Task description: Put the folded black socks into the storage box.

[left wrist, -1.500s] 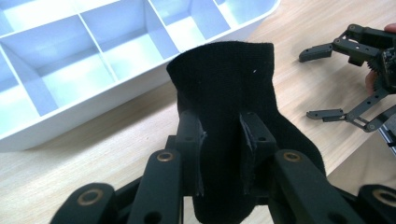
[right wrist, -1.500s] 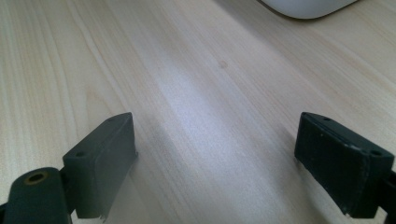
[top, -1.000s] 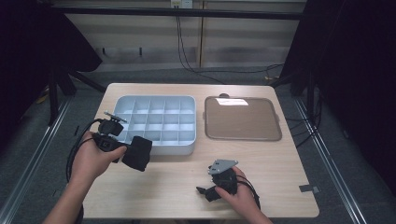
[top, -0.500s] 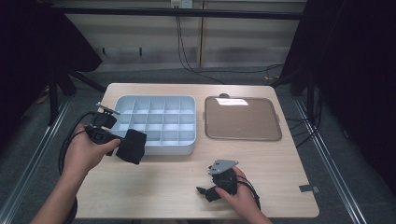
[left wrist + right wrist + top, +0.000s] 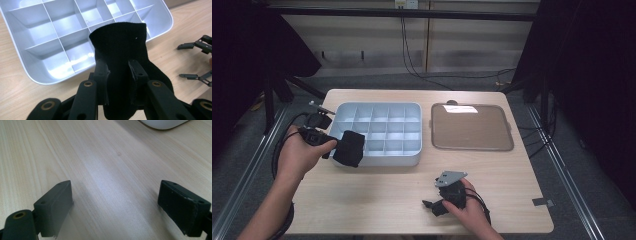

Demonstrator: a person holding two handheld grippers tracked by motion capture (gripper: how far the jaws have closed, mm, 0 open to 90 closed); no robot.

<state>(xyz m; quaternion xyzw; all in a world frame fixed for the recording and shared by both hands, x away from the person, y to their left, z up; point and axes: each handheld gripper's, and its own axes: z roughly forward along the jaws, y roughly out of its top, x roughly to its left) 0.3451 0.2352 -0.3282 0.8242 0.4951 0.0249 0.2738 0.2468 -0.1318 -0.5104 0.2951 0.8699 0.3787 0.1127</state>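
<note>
Black sock (image 5: 119, 62), a soft folded piece of dark knit that may be some other small garment, hangs pinched between the jaws of the left gripper (image 5: 118, 75), whose pads are drawn narrow and press the cloth from both sides. It is held over the near left corner of the pale blue compartment tray (image 5: 412, 159); in the left gripper view its free end covers part of a cell in the near rows.

Over the last second the left hand (image 5: 301, 155) has carried the sock away from the tray's front edge, leftward and slightly up, so it now overlaps the tray's near left corner instead of hanging in front of the wall. That suggests the step in hand is lining the cloth up with a cell before lowering it in.

Beyond the tray, the brown flat tray (image 5: 472, 127) lies beside it on the wooden table (image 5: 377, 200), apart from it. The right gripper (image 5: 432, 205) rests near the table's front edge in the right hand (image 5: 472, 212), unmoved, its fingers (image 5: 53, 206) spread wide with only bare wood between them.
</note>
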